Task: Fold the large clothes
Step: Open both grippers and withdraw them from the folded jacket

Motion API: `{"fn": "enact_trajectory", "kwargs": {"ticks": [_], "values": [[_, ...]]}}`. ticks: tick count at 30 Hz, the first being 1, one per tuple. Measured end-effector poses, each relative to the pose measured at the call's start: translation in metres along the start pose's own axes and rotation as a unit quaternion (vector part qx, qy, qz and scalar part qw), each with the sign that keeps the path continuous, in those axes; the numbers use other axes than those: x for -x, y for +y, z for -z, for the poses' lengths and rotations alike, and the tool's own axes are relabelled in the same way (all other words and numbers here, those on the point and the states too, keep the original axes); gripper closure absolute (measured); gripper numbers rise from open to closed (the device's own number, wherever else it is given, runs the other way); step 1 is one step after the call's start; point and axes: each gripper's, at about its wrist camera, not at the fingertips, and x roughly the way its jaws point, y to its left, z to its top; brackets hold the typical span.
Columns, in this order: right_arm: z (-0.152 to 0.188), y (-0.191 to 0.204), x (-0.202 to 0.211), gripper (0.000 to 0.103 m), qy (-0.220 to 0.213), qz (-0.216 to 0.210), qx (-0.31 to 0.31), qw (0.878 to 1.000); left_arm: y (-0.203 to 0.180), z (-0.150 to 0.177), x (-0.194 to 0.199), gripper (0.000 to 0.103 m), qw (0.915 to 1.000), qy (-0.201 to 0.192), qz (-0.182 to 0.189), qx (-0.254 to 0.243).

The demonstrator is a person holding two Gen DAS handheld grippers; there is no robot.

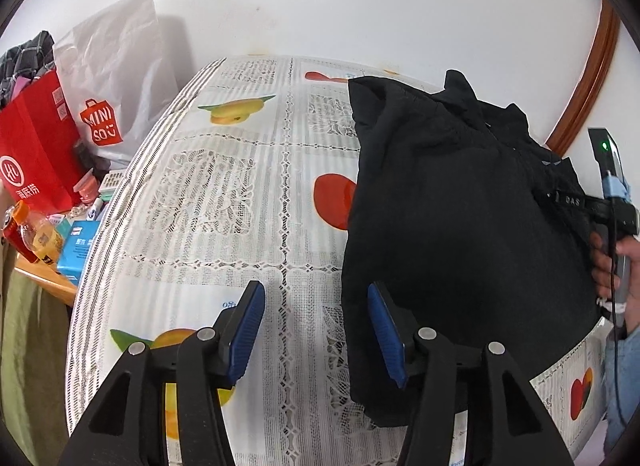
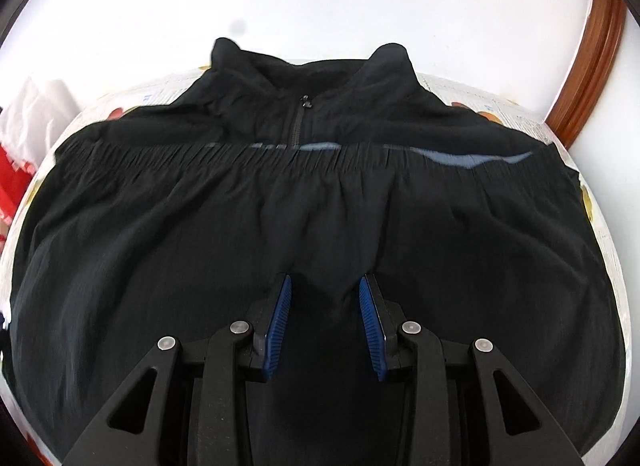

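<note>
Black jacket (image 2: 320, 205) lies folded on the table (image 1: 224, 201), collar toward the wall. Left claw (image 1: 316, 330) gapes empty just beside the jacket's edge. Right claw (image 2: 324, 322) hovers over the jacket's middle, part open, gripping nothing.

Matt black cloth jacket (image 2: 320, 205) (faintly crinkled) on glossy lace-patterned plastic tablecloth (image 1: 224, 193).

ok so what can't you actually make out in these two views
- Sleeves of the black jacket: not visible in either view, apparently under the folded body.
- Jacket's near hem, right wrist view: behind the right gripper.
- Right gripper's fingers, left wrist view: behind the jacket.
- Small items beside the red bag: too small.
</note>
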Motion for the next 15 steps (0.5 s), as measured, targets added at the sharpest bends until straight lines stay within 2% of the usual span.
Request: {"fn": "enact_trajectory", "kwargs": {"ticks": [5,15], "values": [[0.002,0.003,0.003,0.068,0.003,0.003,0.007,1.000,-0.002,0.002,0.002,0.052,1.0000,0.001,-0.001,0.001],[0.080,0.017,0.057,0.068,-0.003,-0.005,0.032,0.999,0.001,0.020,0.017,0.051,0.9999,0.006,-0.013,0.008]]}}
